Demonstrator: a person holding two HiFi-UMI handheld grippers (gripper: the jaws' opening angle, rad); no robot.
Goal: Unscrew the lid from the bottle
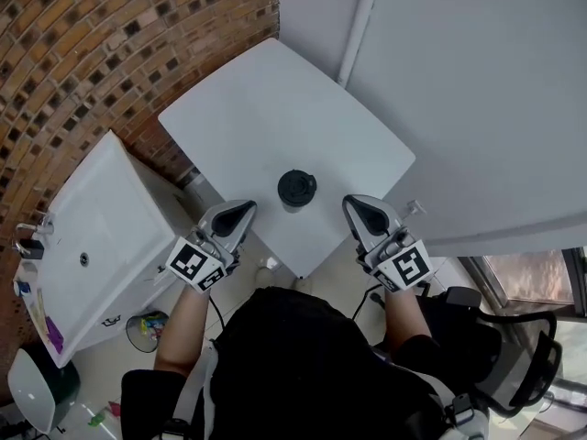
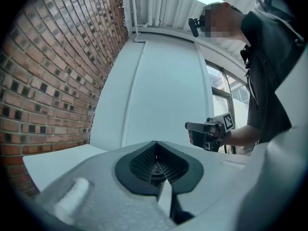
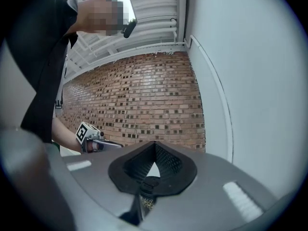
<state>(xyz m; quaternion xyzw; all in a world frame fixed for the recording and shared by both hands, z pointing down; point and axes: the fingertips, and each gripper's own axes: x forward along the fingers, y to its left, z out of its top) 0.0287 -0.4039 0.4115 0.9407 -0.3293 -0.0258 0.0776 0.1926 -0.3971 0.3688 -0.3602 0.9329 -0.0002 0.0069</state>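
Note:
A small bottle with a black lid (image 1: 296,189) stands upright near the front corner of the white square table (image 1: 275,108). My left gripper (image 1: 246,208) hovers just left of it and my right gripper (image 1: 353,205) just right of it, both a little short of the bottle and apart from it. Each has its jaws shut with nothing between them. In the right gripper view the black lid (image 3: 149,183) peeks through the notch below the shut jaws (image 3: 155,144). The left gripper view looks over its shut jaws (image 2: 156,143) at the right gripper (image 2: 207,131).
A white cabinet with a sink top (image 1: 92,246) stands left of the table, against a brick wall (image 1: 83,44). A white wall (image 1: 477,81) runs behind and to the right. An office chair (image 1: 514,356) is at the lower right, a small bin (image 1: 147,330) on the floor.

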